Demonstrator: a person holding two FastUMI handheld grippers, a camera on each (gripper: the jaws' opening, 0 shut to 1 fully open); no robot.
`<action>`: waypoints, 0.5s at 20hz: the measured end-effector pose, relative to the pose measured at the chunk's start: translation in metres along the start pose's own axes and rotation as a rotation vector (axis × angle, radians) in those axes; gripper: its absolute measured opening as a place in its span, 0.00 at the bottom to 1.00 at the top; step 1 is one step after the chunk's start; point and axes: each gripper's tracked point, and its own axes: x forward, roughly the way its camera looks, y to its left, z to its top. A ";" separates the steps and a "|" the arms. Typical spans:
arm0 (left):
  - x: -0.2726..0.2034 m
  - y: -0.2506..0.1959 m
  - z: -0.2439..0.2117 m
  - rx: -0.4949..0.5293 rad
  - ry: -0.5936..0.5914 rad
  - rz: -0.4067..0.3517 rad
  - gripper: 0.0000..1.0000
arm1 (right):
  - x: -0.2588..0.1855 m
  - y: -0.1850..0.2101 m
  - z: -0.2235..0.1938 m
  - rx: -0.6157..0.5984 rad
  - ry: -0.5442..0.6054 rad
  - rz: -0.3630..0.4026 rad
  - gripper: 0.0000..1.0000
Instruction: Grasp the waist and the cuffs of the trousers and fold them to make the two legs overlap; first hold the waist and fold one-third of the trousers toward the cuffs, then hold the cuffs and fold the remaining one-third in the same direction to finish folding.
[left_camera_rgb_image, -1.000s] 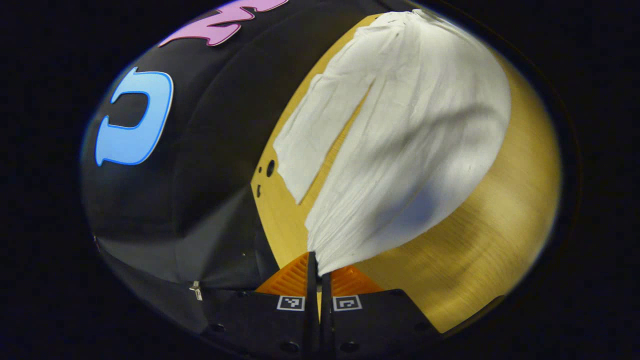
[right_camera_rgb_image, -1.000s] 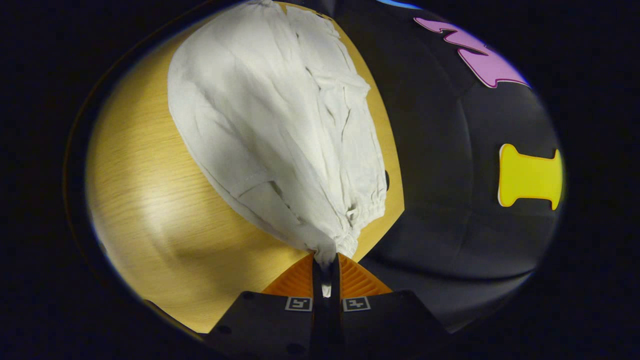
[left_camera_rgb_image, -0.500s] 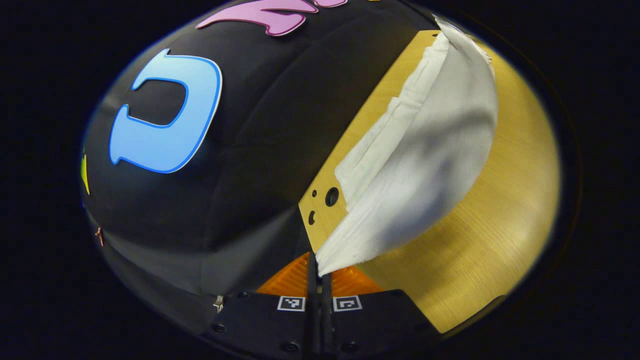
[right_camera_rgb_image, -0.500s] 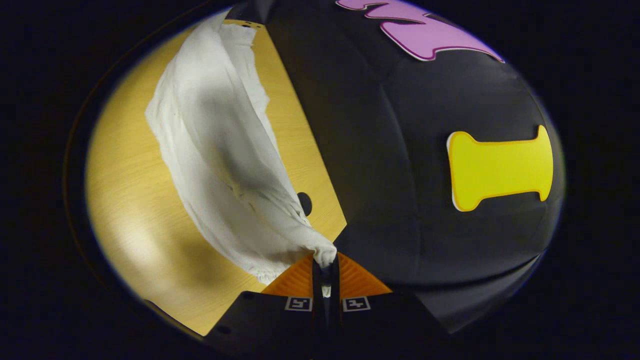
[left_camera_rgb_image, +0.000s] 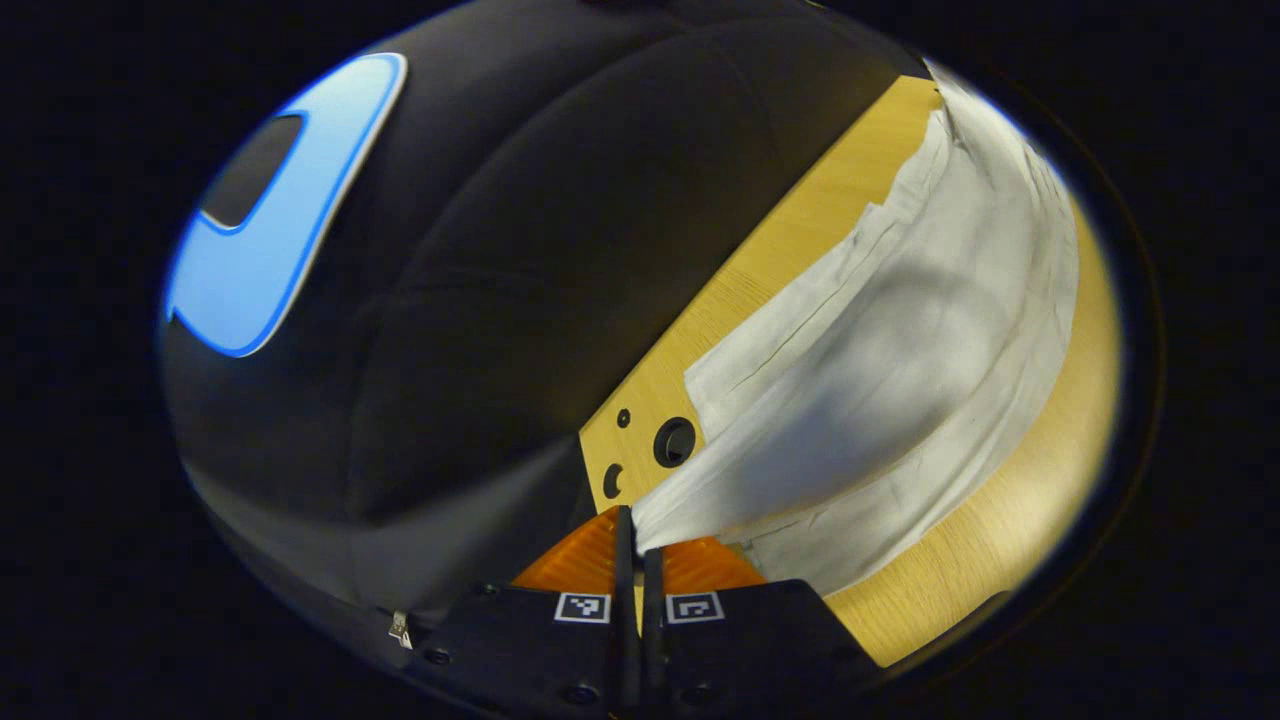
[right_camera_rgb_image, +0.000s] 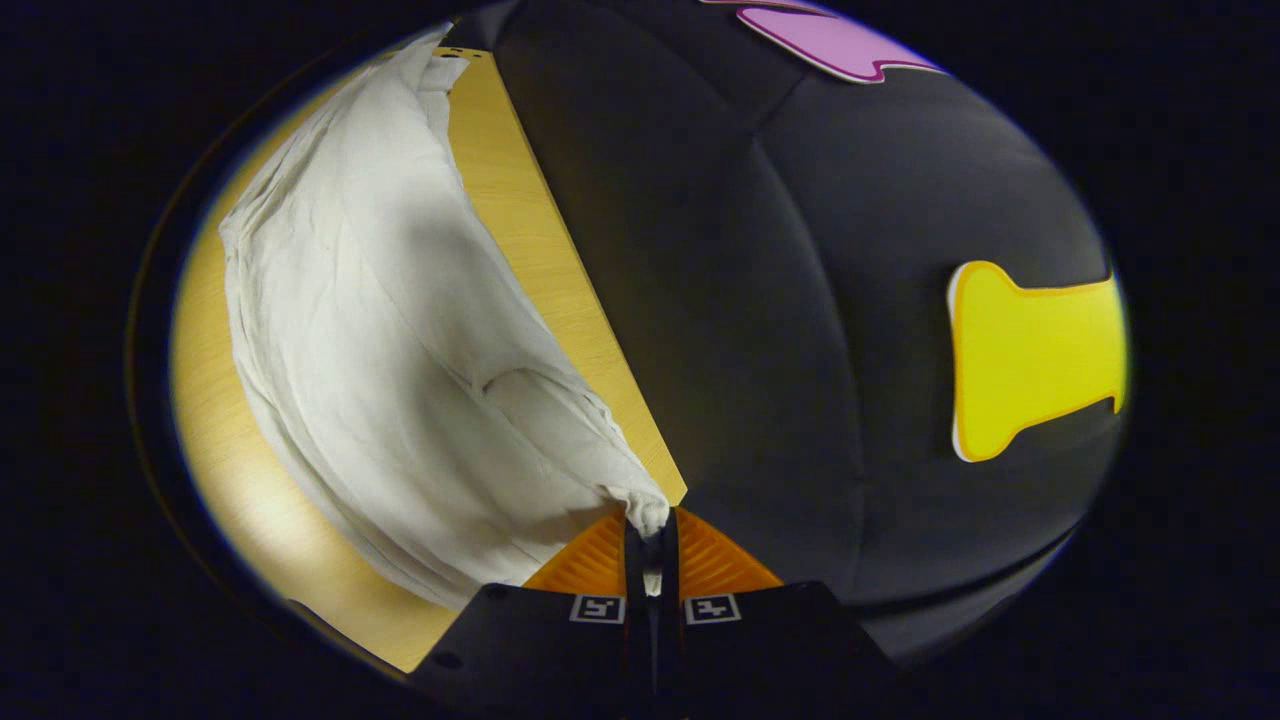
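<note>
Pinching a bunched edge of the white, crinkled cotton trousers (left_camera_rgb_image: 880, 360), the left gripper (left_camera_rgb_image: 632, 535) has its two fingers pressed together with only a thin slit between them, the fabric caught at the very tips. From that point in the left gripper view the cloth fans away up and to the right in a long curved band, one layer lying over another, and rests on the light wooden table (left_camera_rgb_image: 1000, 530). Just beside the held edge, three round holes (left_camera_rgb_image: 673, 441) are cut near the table's corner, and the nearest fold of cloth touches the biggest one.

The right gripper (right_camera_rgb_image: 651, 535) is likewise closed on a gathered corner of the trousers (right_camera_rgb_image: 360, 340), a small tuft of cloth showing in the narrow gap between its fingers. In the right gripper view the garment spreads up and to the left from the tips, draped in soft folds over the table (right_camera_rgb_image: 215, 470); which end is waist and which cuff is hard to make out, perhaps the waist here. The black cloth wall (right_camera_rgb_image: 800, 300) rises behind the table's far edge.
</note>
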 end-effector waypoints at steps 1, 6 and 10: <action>0.008 -0.009 0.000 -0.006 0.013 -0.013 0.06 | -0.001 -0.002 -0.004 0.018 0.019 0.012 0.07; 0.022 -0.026 0.000 -0.058 0.018 -0.016 0.07 | -0.016 -0.005 0.000 0.081 0.079 0.060 0.14; 0.011 -0.023 -0.001 -0.163 -0.008 0.003 0.22 | -0.053 -0.021 0.026 0.207 -0.072 0.028 0.75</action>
